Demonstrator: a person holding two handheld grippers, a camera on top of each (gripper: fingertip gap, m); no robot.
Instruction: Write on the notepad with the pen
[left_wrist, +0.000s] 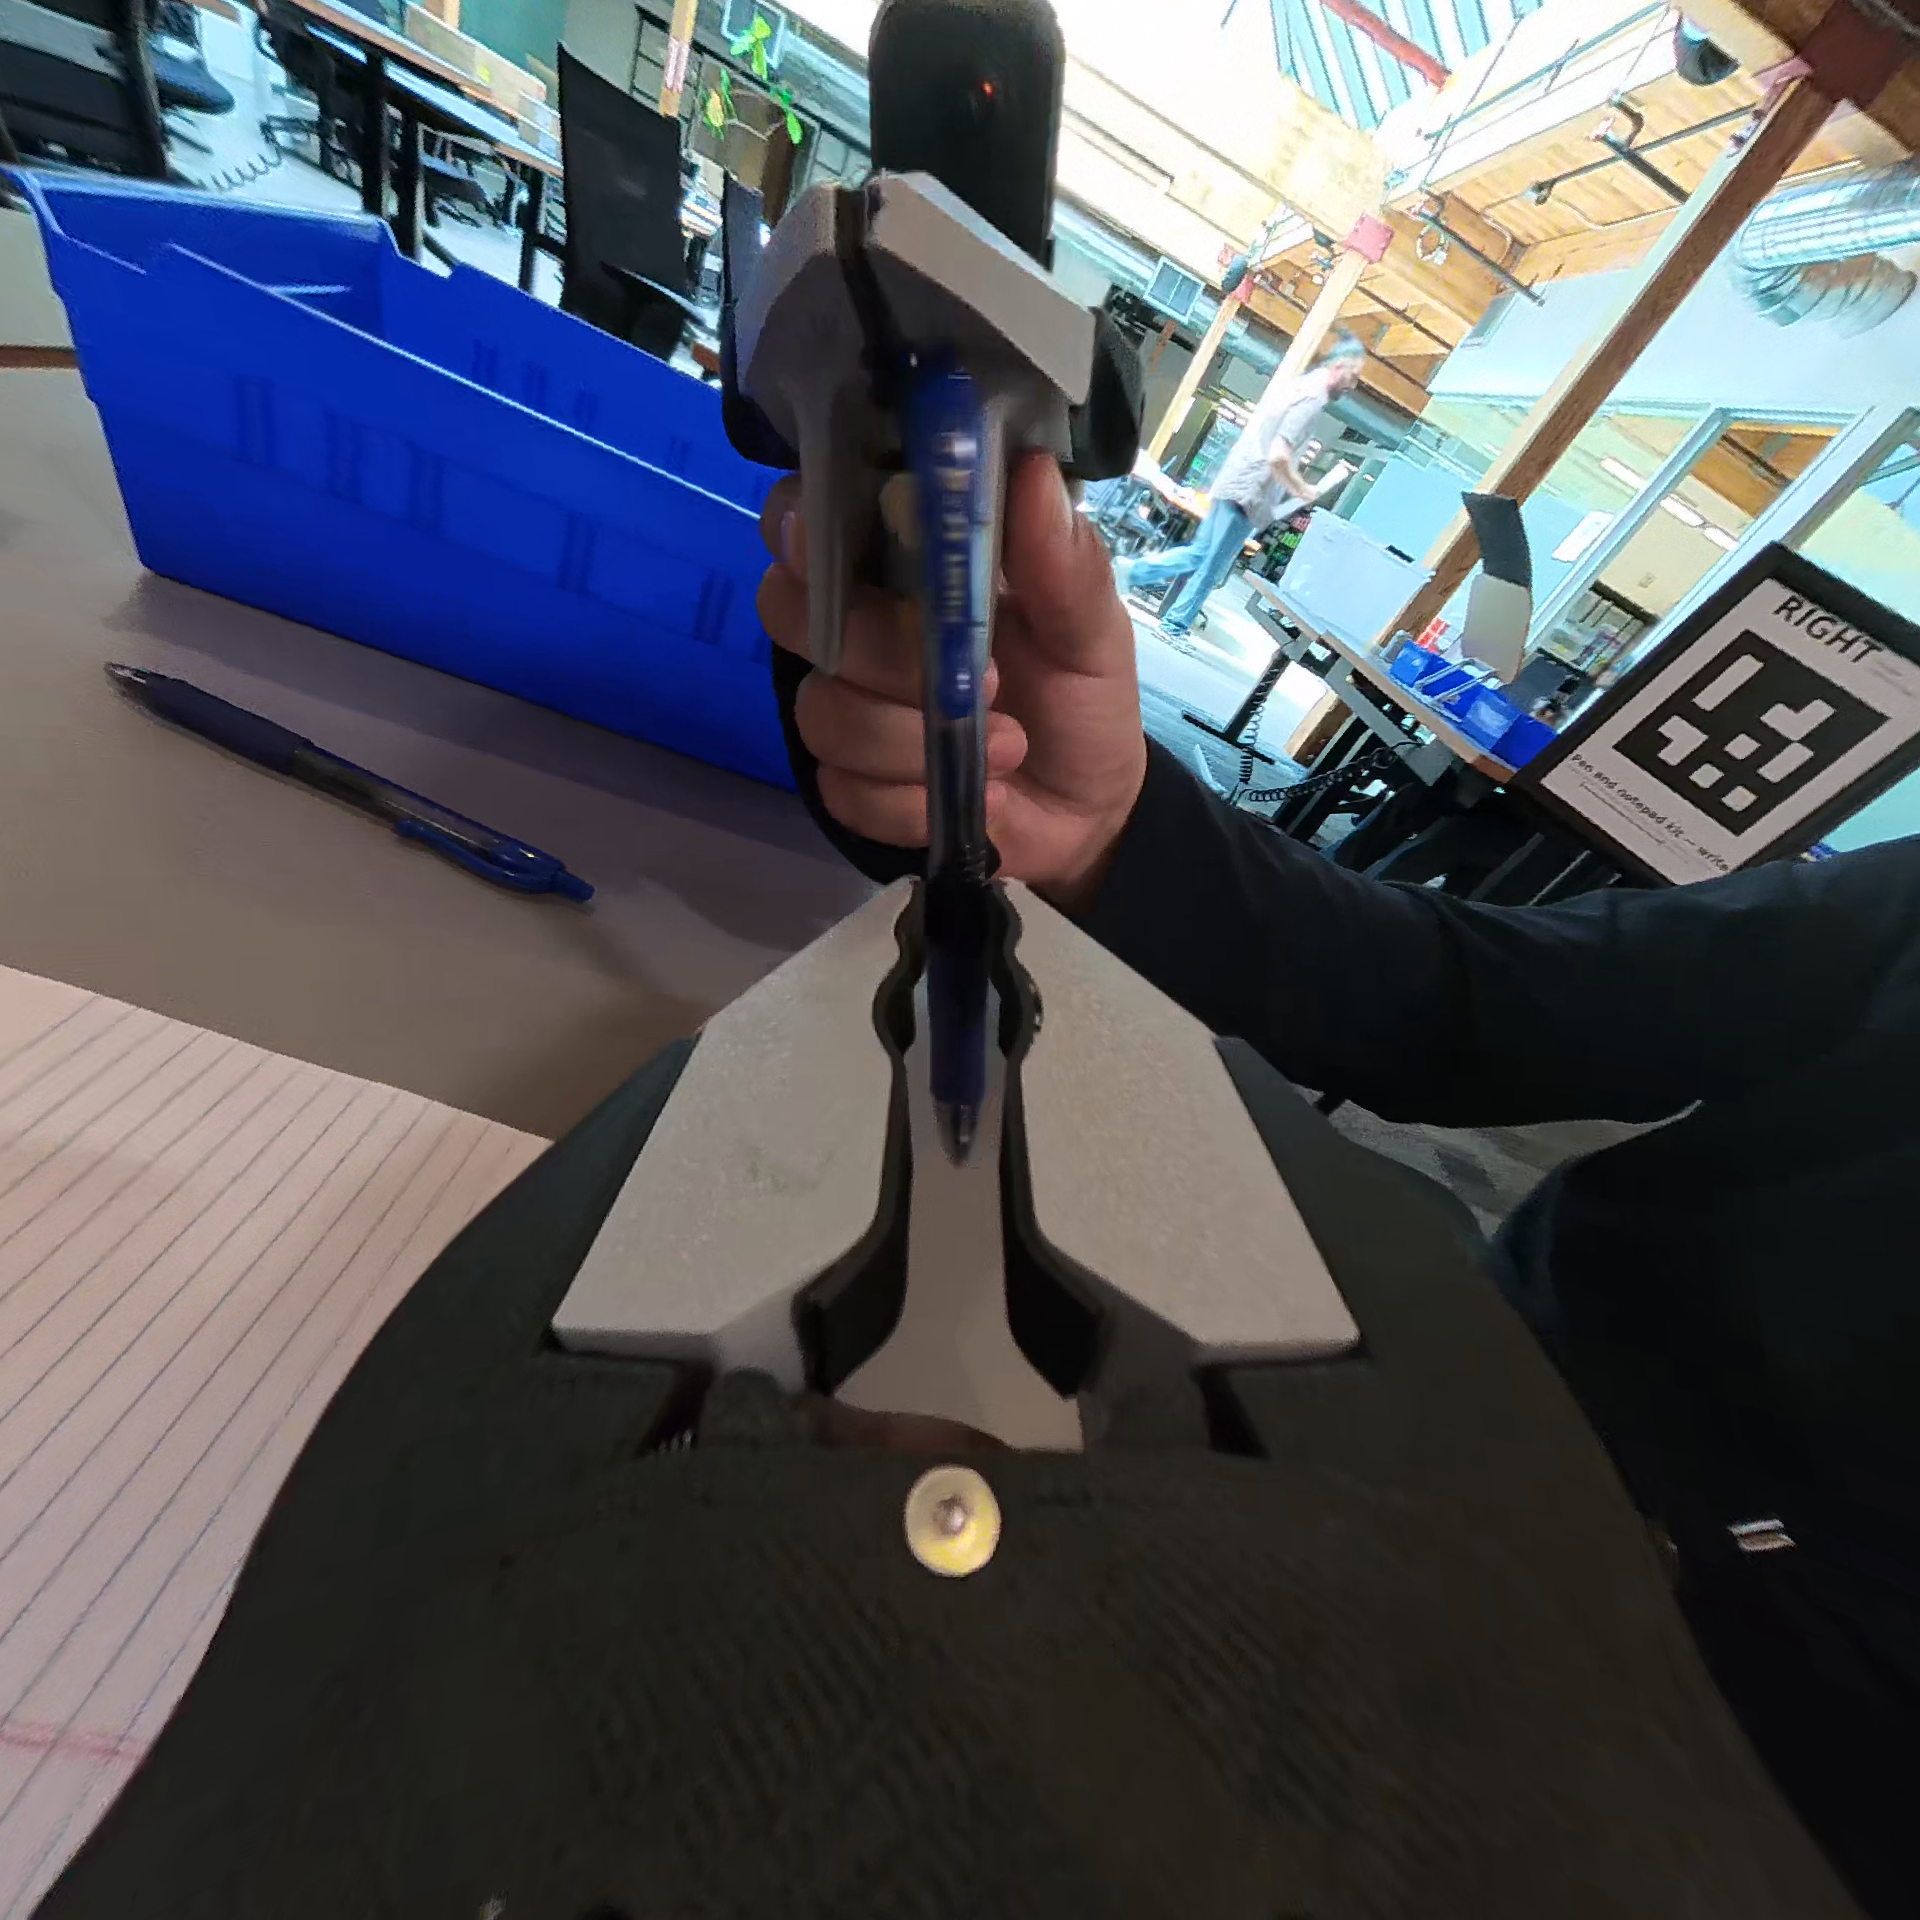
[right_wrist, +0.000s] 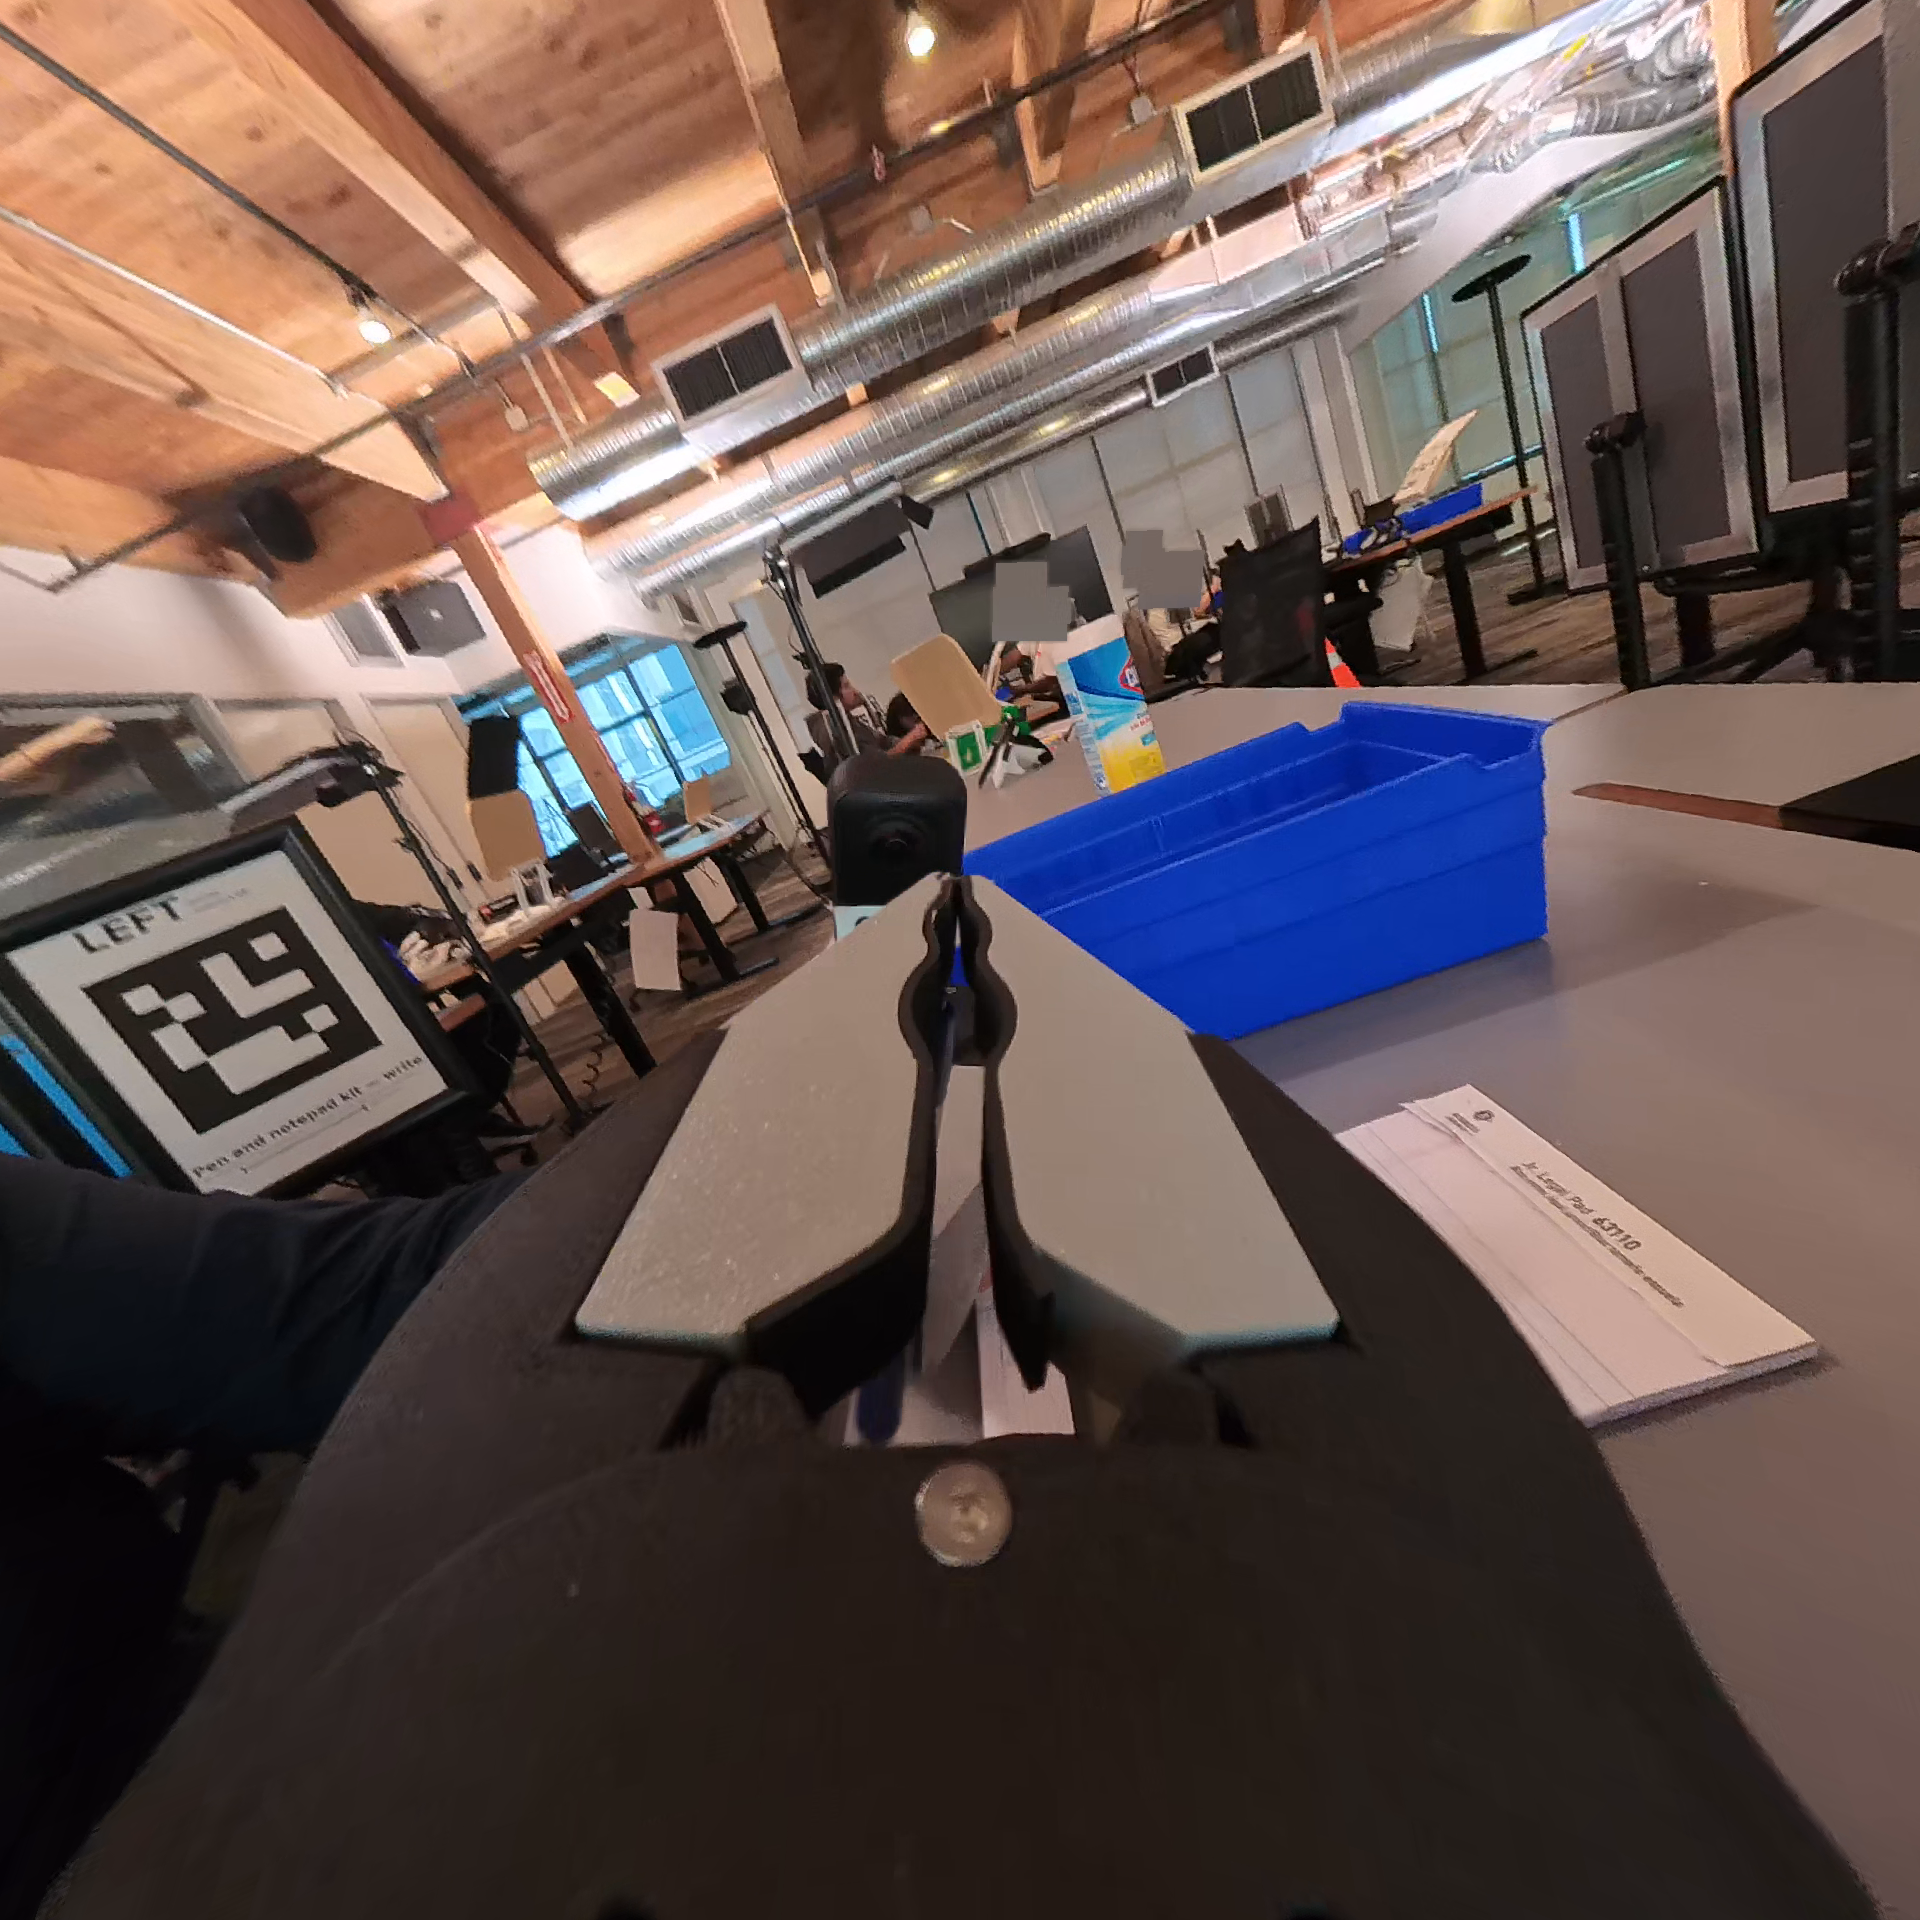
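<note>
A blue pen (left_wrist: 951, 623) is held between both grippers above the table. My left gripper (left_wrist: 961, 904) is shut on its grip end, and the tip points back between the fingers. My right gripper (left_wrist: 925, 457) faces it and is shut on the pen's clip end, with a hand on its handle. In the right wrist view, my right gripper (right_wrist: 956, 899) is shut with a sliver of the pen (right_wrist: 948, 1023) between the fingers. The lined notepad (left_wrist: 208, 1247) lies at lower left. It also shows in the right wrist view (right_wrist: 1558, 1247).
A second blue pen (left_wrist: 343, 779) lies on the grey table beside a blue bin (left_wrist: 416, 447), also in the right wrist view (right_wrist: 1299, 862). Framed marker signs (left_wrist: 1745, 717) (right_wrist: 229, 1018) stand at the table's edge. A wipes canister (right_wrist: 1112, 717) stands behind the bin. Left tips to right tips: about 9 centimetres.
</note>
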